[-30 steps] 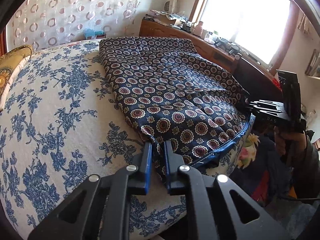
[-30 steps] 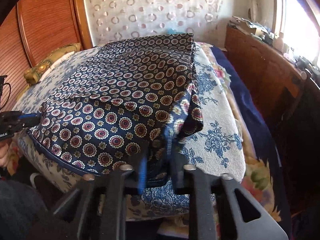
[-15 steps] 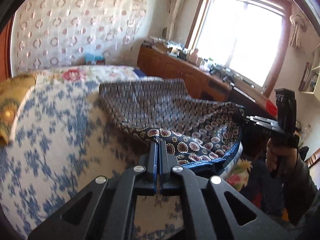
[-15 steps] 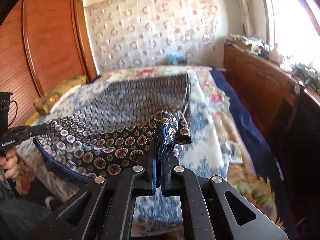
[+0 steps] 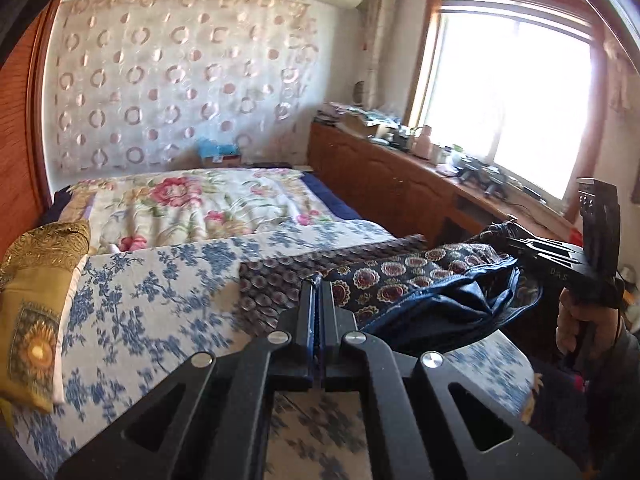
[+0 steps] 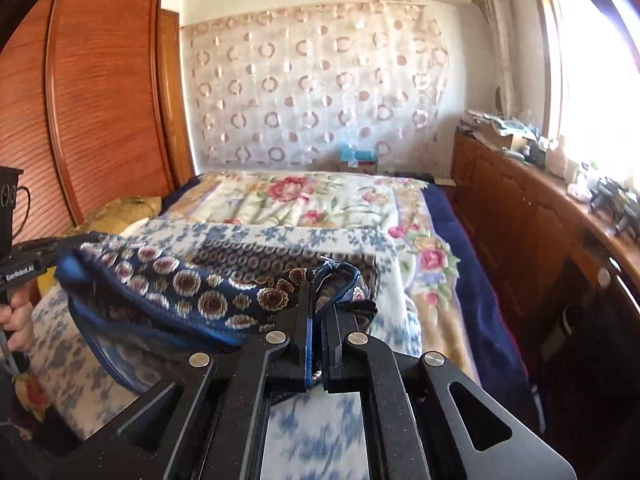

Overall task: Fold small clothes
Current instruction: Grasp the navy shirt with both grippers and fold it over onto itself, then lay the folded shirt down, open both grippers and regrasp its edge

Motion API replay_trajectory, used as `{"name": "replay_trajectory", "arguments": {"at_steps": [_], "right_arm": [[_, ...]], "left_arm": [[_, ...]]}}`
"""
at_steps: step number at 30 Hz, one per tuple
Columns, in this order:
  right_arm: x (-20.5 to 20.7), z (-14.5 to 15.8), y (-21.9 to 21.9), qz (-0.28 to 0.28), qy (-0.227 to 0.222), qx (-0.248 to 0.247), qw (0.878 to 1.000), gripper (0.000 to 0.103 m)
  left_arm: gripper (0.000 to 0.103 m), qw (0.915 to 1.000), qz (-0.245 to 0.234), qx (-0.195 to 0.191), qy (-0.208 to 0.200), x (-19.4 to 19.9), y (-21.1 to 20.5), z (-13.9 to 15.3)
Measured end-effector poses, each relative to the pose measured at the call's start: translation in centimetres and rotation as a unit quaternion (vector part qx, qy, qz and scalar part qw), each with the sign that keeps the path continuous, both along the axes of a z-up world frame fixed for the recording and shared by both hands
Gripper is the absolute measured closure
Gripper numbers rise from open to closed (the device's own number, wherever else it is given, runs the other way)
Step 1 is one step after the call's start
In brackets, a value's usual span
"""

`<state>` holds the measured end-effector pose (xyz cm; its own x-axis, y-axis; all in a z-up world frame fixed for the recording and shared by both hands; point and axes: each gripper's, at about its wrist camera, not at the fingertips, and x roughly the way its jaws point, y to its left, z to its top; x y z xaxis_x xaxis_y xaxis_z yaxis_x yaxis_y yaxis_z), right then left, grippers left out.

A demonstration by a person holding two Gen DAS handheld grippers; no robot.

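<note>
A dark navy garment with round medallion print [image 5: 420, 276] lies partly on the bed, its near edge lifted into the air. My left gripper [image 5: 320, 286] is shut on the garment's near left corner. My right gripper [image 6: 316, 292] is shut on the near right corner [image 6: 340, 280]. The garment [image 6: 180, 280] sags between the two grippers, showing a plain blue lining [image 5: 448, 312]. Its far part rests flat on the blue floral sheet [image 5: 152, 288]. The right gripper also shows in the left wrist view [image 5: 520, 240], the left gripper in the right wrist view [image 6: 60, 246].
The bed carries a blue floral sheet [image 6: 320, 236] and a pink floral blanket [image 5: 192, 208] behind it. A gold pillow [image 5: 36, 300] lies at the left. A wooden cabinet [image 5: 392, 184] with clutter runs along the window side. A wooden wardrobe [image 6: 100, 100] stands left.
Both grippers closed on the garment's near corners and lifted them up from the bed; the near edge now hangs in the air and both views have tilted upward.
</note>
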<state>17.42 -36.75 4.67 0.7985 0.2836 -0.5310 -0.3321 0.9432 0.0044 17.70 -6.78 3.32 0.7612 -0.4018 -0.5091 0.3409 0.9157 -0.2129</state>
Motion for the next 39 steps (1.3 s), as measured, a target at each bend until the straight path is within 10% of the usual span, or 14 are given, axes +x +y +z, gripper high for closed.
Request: {"name": "replay_trajectory", "arguments": {"at_steps": [21, 27, 31, 39], "right_arm": [[10.9, -5.2, -0.7, -0.041, 0.016, -0.005, 0.999, 0.093], [9.7, -4.6, -2.7, -0.066, 0.013, -0.012, 0.998, 0.075], [9.0, -3.4, -4.0, -0.082, 0.006, -0.012, 0.997, 0.056], [7.3, -4.5, -2.8, -0.024, 0.034, -0.039, 0.998, 0.056]], "left_arm": [[0.103, 0.9958, -0.028, 0.039, 0.078, 12.4, -1.8, -4.6], [0.067, 0.9971, -0.036, 0.051, 0.042, 11.9, -1.9, -2.9], [0.057, 0.9966, -0.047, 0.056, 0.039, 10.8, -1.6, -2.4], [0.053, 0.9943, -0.054, 0.058, 0.07, 8.5, -0.6, -4.8]]}}
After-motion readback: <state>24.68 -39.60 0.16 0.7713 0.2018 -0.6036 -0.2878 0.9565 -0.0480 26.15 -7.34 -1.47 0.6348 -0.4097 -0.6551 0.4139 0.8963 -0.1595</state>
